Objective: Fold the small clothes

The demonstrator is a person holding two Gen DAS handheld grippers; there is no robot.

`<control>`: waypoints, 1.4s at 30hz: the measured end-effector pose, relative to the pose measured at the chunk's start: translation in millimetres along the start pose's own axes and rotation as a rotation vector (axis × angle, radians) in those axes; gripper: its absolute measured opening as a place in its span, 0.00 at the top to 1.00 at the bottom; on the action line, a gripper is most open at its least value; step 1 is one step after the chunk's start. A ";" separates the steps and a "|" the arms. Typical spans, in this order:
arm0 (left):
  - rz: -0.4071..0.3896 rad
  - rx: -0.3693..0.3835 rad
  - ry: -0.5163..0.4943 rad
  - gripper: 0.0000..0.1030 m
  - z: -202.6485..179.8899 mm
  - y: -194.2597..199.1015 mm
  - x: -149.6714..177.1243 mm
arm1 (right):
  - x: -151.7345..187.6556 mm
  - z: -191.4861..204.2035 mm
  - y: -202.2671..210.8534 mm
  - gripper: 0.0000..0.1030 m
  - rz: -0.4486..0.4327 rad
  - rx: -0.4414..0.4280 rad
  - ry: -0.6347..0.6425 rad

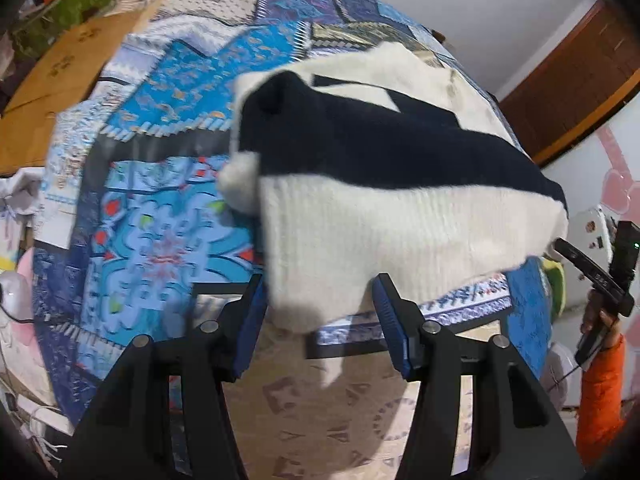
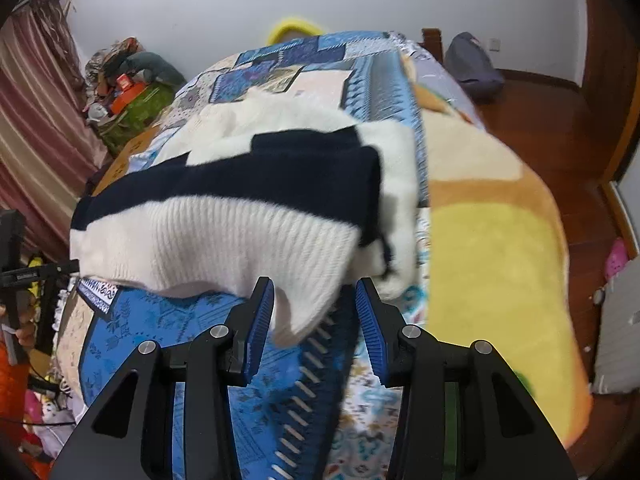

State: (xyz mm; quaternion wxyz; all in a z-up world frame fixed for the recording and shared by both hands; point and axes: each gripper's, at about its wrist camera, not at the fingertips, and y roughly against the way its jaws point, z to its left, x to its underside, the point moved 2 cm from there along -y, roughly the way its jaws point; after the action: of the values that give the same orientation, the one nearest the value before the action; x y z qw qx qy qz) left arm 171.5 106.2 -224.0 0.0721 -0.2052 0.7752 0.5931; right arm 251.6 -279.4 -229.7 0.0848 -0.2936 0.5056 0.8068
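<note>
A white and navy knitted sweater point(image 1: 360, 220) point(image 2: 240, 232) lies folded across a blue patchwork bedspread point(image 1: 160, 240) point(image 2: 152, 320). Its near white hem hangs off the bed edge toward both cameras. My left gripper point(image 1: 322, 320) is open, and a white corner of the hem droops loosely between its blue pads point(image 1: 390, 320) without being pinched. My right gripper point(image 2: 316, 320) is also open; the other hem corner hangs beside its left pad point(image 2: 262, 320), unclamped. A hand in an orange sleeve point(image 1: 600, 384) holds the right gripper at the far right of the left wrist view.
A yellow and beige blanket point(image 2: 492, 240) covers the bed's right side, above a wooden floor point(image 2: 560, 120). Striped curtains point(image 2: 36, 128) and a pile of clutter point(image 2: 128, 84) stand at the left. A cardboard sheet point(image 1: 52, 80) lies beside the bed.
</note>
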 end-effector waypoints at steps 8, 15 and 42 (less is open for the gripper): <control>-0.060 0.020 -0.091 0.93 -27.7 18.4 -14.4 | -15.4 23.2 3.4 0.93 -0.039 -0.050 0.071; -0.202 0.039 -0.093 0.93 -41.1 51.0 -65.6 | -56.8 33.1 23.9 0.93 -0.148 -0.049 0.111; -0.086 -0.086 0.043 0.90 28.5 -57.9 -179.6 | -149.8 -25.7 -59.1 0.77 -0.134 0.047 -0.036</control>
State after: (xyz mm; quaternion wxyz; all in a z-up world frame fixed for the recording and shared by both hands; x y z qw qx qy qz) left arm 353.7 162.7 -219.9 0.0717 -0.2539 0.7409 0.6176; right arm 409.0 -249.7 -199.4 0.1546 -0.3100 0.5021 0.7924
